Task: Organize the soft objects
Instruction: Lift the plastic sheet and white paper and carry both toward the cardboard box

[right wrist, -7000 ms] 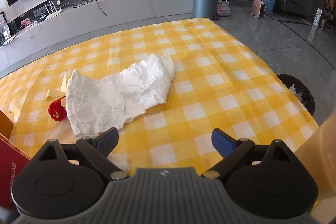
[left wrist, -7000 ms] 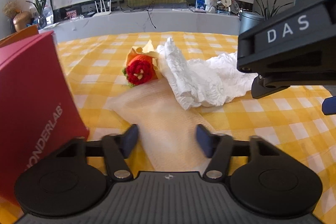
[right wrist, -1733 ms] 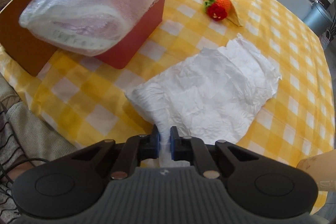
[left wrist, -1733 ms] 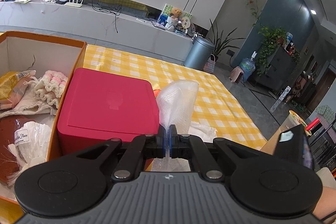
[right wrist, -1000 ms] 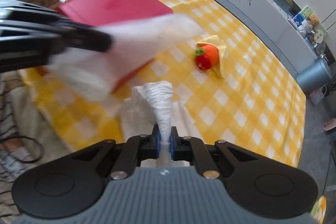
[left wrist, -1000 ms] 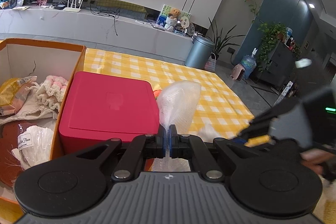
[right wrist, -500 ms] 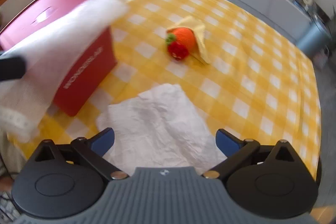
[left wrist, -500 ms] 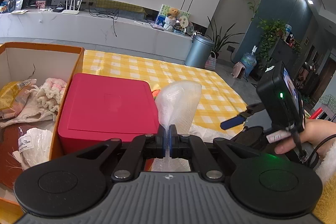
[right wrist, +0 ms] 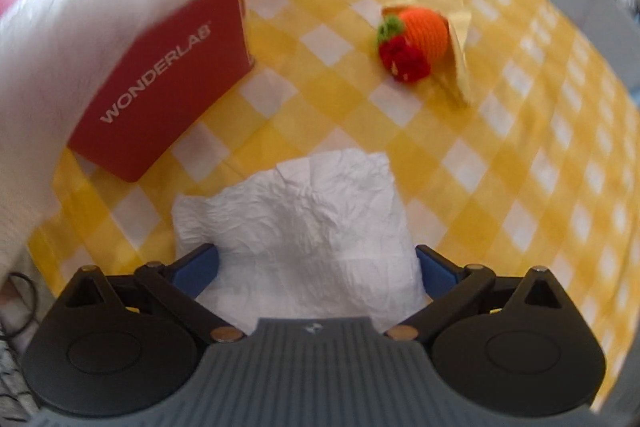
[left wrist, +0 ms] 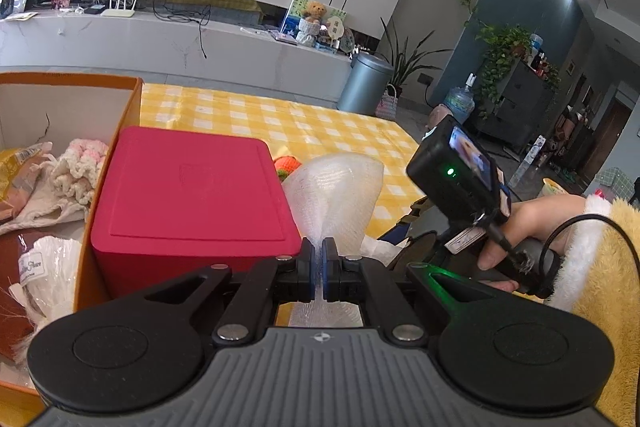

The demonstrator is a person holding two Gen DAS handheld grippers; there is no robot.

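My left gripper [left wrist: 319,269] is shut on a white foam mesh sheet [left wrist: 334,197] and holds it up beside the red box [left wrist: 192,195]. The same sheet shows as a white blur in the right wrist view [right wrist: 92,11]. My right gripper [right wrist: 316,265] is open, its blue fingers on either side of a crumpled white paper sheet [right wrist: 304,223] that lies on the yellow checked tablecloth [right wrist: 520,155]. A crocheted orange and red flower [right wrist: 412,41] lies farther out on the cloth.
An orange open box [left wrist: 132,99] at the left holds several soft items, among them a pink and white knit piece [left wrist: 82,167]. The red box [right wrist: 168,83] reads WONDERLAB. The person's right hand [left wrist: 532,227] holds the other gripper at right.
My right gripper let go of the white paper sheet, opened, and has come down low over it. My left gripper still holds the foam mesh sheet up, hardly moved.
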